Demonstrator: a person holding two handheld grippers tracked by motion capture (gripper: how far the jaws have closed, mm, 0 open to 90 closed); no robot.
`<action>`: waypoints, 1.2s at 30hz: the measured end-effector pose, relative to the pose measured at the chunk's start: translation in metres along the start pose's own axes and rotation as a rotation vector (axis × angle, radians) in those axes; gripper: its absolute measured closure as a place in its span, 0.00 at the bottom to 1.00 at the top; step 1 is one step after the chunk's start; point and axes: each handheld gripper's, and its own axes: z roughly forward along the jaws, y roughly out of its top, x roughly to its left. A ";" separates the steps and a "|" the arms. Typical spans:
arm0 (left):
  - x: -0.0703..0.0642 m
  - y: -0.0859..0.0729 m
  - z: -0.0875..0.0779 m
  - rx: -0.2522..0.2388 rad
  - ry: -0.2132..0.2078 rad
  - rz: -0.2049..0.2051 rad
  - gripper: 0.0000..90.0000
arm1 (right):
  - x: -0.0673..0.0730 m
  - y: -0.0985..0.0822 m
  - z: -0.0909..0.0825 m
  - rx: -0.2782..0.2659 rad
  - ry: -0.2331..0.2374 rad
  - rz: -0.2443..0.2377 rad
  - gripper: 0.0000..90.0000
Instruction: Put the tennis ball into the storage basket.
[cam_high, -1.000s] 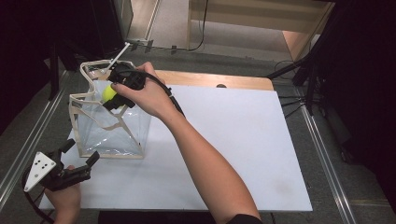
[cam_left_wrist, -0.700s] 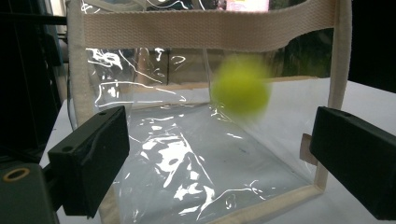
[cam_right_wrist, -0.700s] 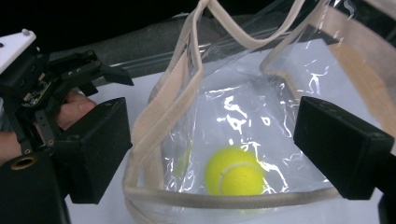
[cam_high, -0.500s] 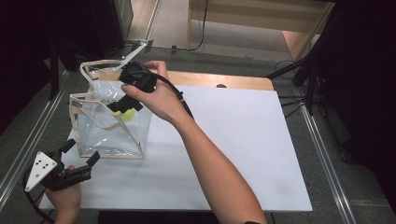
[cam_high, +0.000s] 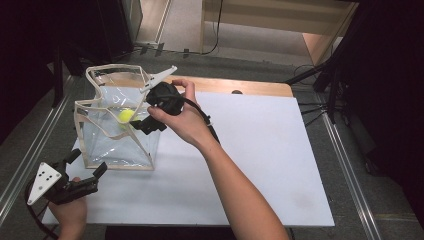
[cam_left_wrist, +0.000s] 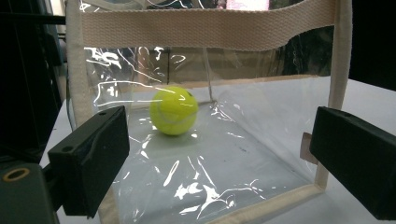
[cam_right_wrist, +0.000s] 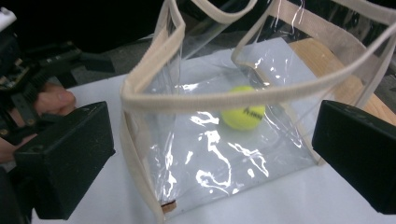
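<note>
Your right gripper (cam_high: 141, 124) hangs over the near right corner of the clear plastic tote bag with cream webbing trim (cam_high: 100, 145), its two black jaws spread wide and gripping nothing. Your right hand (cam_high: 182, 120) holds it just above the bag's rim. In the right gripper view the jaws frame the open mouth of the bag, with the webbing rim running across between them.

Your left gripper (cam_high: 85, 171) sits off the bag's near left corner, low over the white table board (cam_high: 260, 165), jaws likewise wide apart and empty. The bag's front wall fills the space between them in the left gripper view, though they stand clear of it.

Inside the bag, the yellow-green tennis ball (cam_left_wrist: 173, 110) rests on the clear floor, toward the far side and away from the front webbing edge. Seen from the right gripper, the ball (cam_right_wrist: 243, 114) lies below the rim strap.

To the right of the bag, the white board lies broad and bare out to its edge.
</note>
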 end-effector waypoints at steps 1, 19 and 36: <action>0.000 0.000 0.000 0.001 0.000 0.001 0.06 | 0.001 -0.004 0.001 0.004 -0.011 0.003 0.00; 0.001 0.000 -0.001 0.003 -0.001 0.003 0.06 | 0.006 -0.058 0.017 -0.041 -0.024 0.025 0.00; 0.001 0.000 -0.001 0.005 0.002 0.003 0.06 | 0.007 -0.105 0.024 -0.011 -0.033 0.059 0.00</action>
